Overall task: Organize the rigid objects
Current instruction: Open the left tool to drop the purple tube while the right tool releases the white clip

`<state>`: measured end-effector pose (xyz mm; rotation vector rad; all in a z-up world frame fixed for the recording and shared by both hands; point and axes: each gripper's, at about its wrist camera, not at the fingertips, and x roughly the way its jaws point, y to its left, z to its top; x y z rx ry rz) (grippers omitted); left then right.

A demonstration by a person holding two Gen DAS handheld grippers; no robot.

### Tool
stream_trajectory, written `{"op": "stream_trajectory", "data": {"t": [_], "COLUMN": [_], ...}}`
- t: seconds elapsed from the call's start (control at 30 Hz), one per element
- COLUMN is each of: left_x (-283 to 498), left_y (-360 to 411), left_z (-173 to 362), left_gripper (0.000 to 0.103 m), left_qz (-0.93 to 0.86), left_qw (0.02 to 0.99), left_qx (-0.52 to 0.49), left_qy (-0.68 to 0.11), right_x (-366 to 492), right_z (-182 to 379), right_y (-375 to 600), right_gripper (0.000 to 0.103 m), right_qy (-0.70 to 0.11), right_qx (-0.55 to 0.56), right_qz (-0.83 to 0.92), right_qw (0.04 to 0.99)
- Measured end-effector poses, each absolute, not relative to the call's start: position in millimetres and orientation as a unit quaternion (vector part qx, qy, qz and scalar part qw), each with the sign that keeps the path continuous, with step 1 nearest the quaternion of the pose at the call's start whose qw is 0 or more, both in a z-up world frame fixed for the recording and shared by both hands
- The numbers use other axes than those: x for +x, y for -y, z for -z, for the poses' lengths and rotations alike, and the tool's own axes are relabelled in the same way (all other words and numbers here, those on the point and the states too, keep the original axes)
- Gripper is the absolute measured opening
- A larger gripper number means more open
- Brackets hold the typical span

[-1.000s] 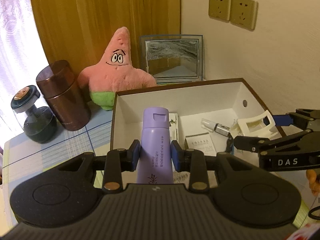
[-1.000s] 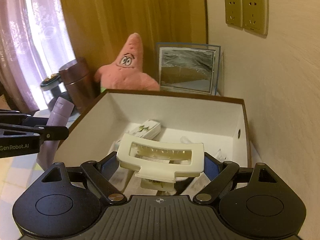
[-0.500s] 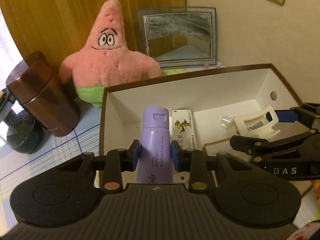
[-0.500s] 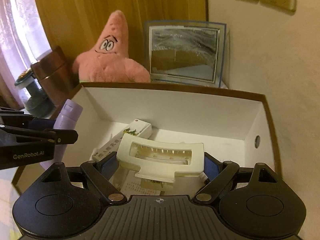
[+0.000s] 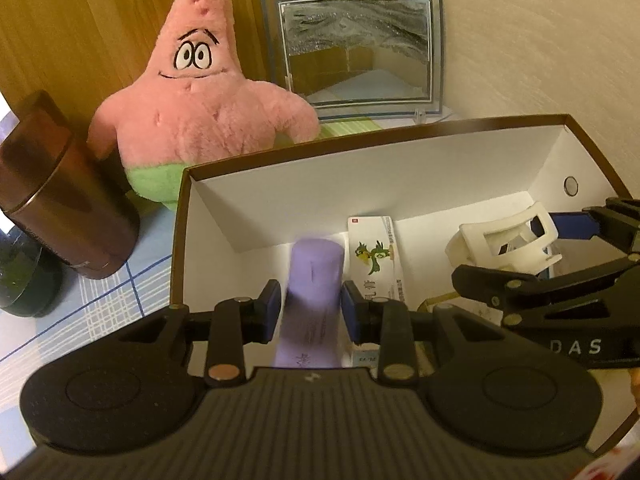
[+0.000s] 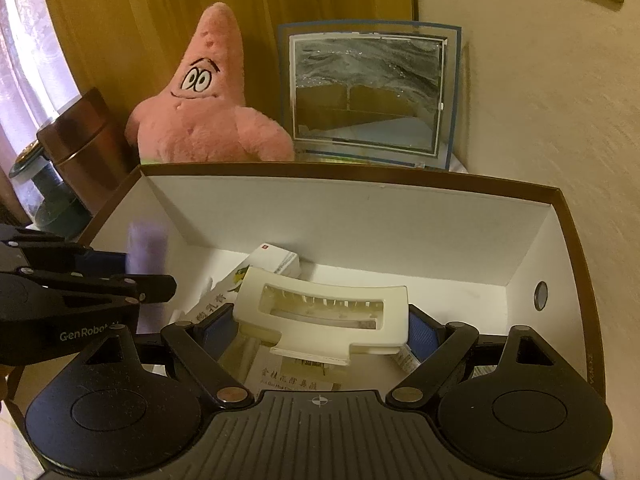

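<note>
My left gripper (image 5: 312, 309) is shut on a purple tube (image 5: 314, 268), which looks blurred and hangs inside the left end of an open box (image 5: 360, 136) with a brown rim and white walls. A cream hair claw clip (image 6: 316, 340) sits between the pads of my right gripper (image 6: 320, 332), which is shut on it low over the box (image 6: 360, 178) floor. A white carton with green print (image 6: 276, 258) lies on the floor between the two. The right wrist view shows the left gripper (image 6: 144, 270) and tube (image 6: 146, 248) at the left.
A pink star plush (image 5: 192, 120), a framed sand picture (image 5: 356, 48) and a brown canister (image 5: 60, 200) stand behind and left of the box. A dark glass jar (image 5: 24, 280) sits at the far left. Papers and small items lie on the box floor; a wall runs along the right.
Both grippers have moved forward and down, from the box's near rim to inside it, still holding the tube and the clip. The tube now looks blurred.
</note>
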<state>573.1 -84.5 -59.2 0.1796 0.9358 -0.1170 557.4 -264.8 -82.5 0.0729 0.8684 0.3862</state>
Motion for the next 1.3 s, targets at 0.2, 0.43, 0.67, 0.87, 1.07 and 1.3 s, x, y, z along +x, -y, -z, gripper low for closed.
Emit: {"op": "stream_trajectory", "data": {"t": [0.2,0.43,0.67,0.87,1.07,1.3], "left_x": [571,567,564,562,559,552], "left_y": [83,79,78,76,76,74], "left_z": [59,58,57,56,53,50], "left_gripper": [0.028,0.028,0.028,0.029,0.036,0.039], "left_qz": [0.057,0.058,0.059,0.057,0.057,0.057], "left_qw": [0.889,0.889,0.889,0.889,0.892,0.892], "left_qx": [0.089,0.084,0.082,0.08,0.077,0.072], "left_qy": [-0.446,-0.446,-0.446,-0.447,-0.443,-0.443], "right_x": [559,560,561,561,560,554], "right_z": [83,84,85,83,82,75], "right_y": [266,266,265,264,262,264], "right_gripper": [0.084,0.084,0.084,0.084,0.085,0.094], "right_qy": [-0.419,-0.42,-0.421,-0.418,-0.414,-0.399], "right_qx": [0.039,0.043,0.05,0.052,0.06,0.066], "right_qz": [-0.182,-0.181,-0.18,-0.183,-0.185,-0.198], "right_qw": [0.889,0.888,0.888,0.888,0.889,0.893]}}
